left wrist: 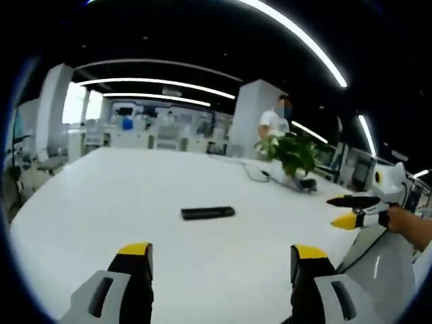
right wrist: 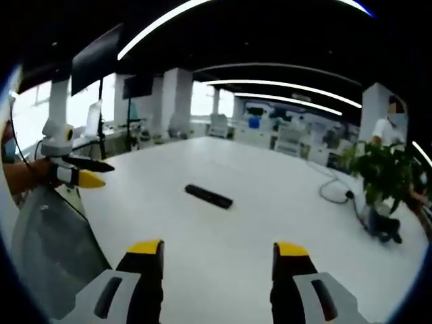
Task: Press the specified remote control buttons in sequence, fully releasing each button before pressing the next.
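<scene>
Here the black remote control (left wrist: 208, 212) lies flat near the middle of the white surface (left wrist: 135, 196), well ahead of both tools and touched by neither; in the right gripper view it rests at (right wrist: 208, 196); the left tool (left wrist: 221, 260) hangs above the near edge with its yellow-tipped jaws wide apart; the right tool (right wrist: 219, 260) is likewise spread and holds nothing; a potted plant (left wrist: 293, 154) stands farther back beside a cable (right wrist: 334, 192); a person (left wrist: 275, 121) stands behind it.

left gripper view: low over table (left wrist: 101, 202) | right gripper view: same | shared: remote (left wrist: 207, 212)
</scene>
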